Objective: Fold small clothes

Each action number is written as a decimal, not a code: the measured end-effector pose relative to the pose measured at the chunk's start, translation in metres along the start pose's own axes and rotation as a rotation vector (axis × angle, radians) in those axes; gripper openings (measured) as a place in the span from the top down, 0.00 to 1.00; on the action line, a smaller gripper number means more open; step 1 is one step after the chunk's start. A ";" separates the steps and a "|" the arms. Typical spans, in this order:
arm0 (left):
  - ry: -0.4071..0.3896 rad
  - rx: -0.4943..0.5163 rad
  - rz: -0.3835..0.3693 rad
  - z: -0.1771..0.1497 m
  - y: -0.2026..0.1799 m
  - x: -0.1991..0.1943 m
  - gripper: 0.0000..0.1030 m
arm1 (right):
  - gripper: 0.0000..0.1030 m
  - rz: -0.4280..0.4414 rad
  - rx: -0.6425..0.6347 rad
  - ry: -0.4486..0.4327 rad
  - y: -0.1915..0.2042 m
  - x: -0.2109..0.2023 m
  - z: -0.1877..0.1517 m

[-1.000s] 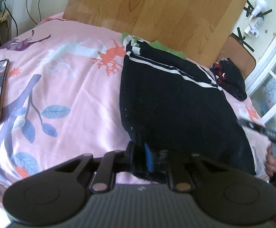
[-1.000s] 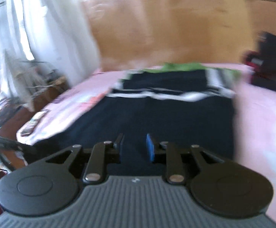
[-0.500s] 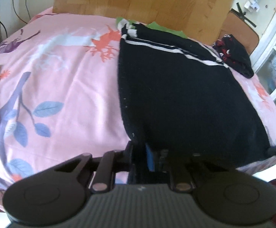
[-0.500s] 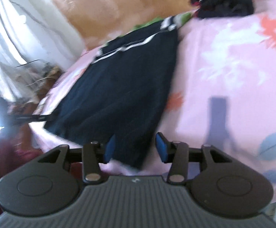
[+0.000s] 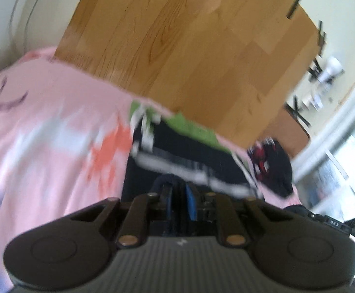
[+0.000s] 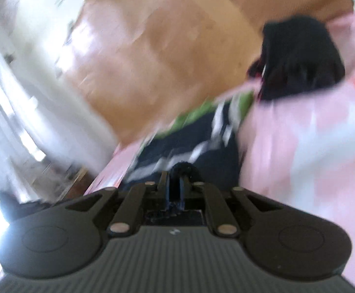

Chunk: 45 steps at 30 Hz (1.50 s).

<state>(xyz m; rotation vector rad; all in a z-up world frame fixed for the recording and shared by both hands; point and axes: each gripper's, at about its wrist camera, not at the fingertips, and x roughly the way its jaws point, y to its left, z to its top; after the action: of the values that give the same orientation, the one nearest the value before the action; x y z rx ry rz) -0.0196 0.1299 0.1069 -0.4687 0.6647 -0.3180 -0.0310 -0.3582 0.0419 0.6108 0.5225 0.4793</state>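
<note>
Black knit garment (image 5: 177, 153) with white stripes, blurred, on pink bedsheet (image 5: 43, 127); left gripper (image 5: 178, 201) clamped on its edge, right gripper (image 6: 176, 183) just closed on its edge

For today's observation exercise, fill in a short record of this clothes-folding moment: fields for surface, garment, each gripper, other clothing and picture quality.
surface: pink patterned bedsheet, wooden headboard behind it
garment: black garment with white stripes on the sheet, a green piece under its far end
left gripper: shut on the black garment's near edge
right gripper: jaws just closed, shut on black fabric of the same garment
other clothing: dark bundle with red marks near the headboard
picture quality: both views motion-blurred
</note>
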 end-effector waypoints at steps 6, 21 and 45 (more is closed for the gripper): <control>0.057 -0.096 0.237 0.041 0.020 0.086 0.68 | 0.39 -0.365 0.024 -0.084 -0.021 0.082 0.049; 0.120 0.121 0.286 -0.013 0.005 0.087 0.55 | 0.39 -0.308 -0.075 -0.009 -0.008 0.043 -0.010; 0.082 0.062 0.237 -0.032 0.026 0.013 0.74 | 0.74 -0.318 -0.191 -0.004 0.016 -0.004 -0.032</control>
<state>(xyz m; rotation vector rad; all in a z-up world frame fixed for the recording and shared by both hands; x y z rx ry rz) -0.0268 0.1362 0.0651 -0.3152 0.7800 -0.1337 -0.0572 -0.3359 0.0315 0.3368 0.5511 0.2231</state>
